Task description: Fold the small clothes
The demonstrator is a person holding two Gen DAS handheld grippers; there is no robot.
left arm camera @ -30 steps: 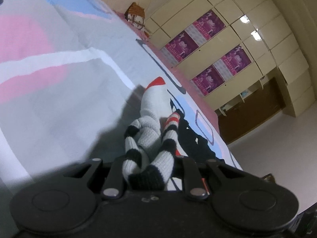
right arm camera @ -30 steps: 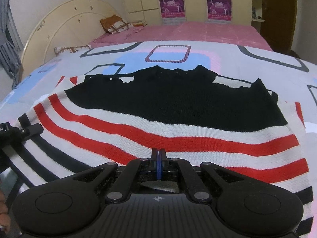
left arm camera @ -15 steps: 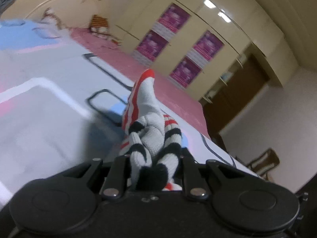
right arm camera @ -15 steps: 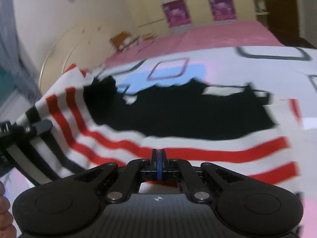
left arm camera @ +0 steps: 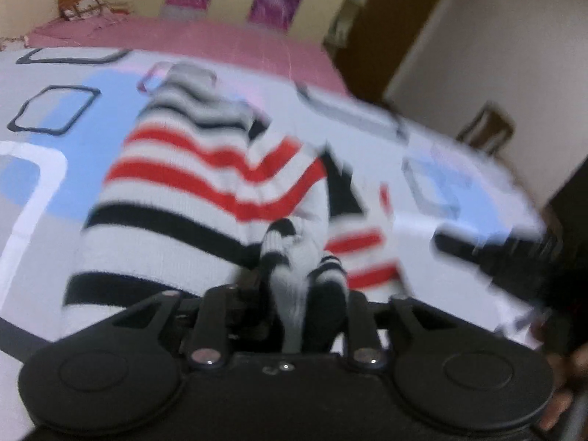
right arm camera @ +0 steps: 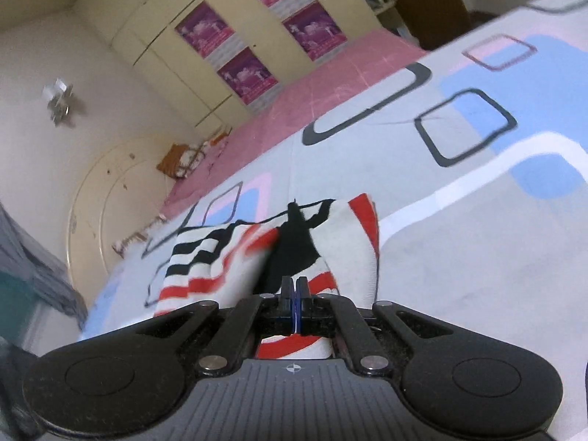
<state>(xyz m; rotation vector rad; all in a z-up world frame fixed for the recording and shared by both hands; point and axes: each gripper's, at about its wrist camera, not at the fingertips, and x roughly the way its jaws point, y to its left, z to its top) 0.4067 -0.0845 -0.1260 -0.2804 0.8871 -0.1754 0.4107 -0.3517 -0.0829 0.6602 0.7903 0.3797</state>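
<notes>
Striped knit sweater (left arm camera: 191, 191), red/black/white, bunched on bed.

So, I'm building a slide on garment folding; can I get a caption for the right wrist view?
Right hand-held gripper pinches the striped knit sweater above a patterned bedsheet.

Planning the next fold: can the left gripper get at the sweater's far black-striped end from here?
Probably not yet. The left gripper has bunched knit between its jaws, which have just been opening, and the folded sweater lies between it and that far end.
</notes>
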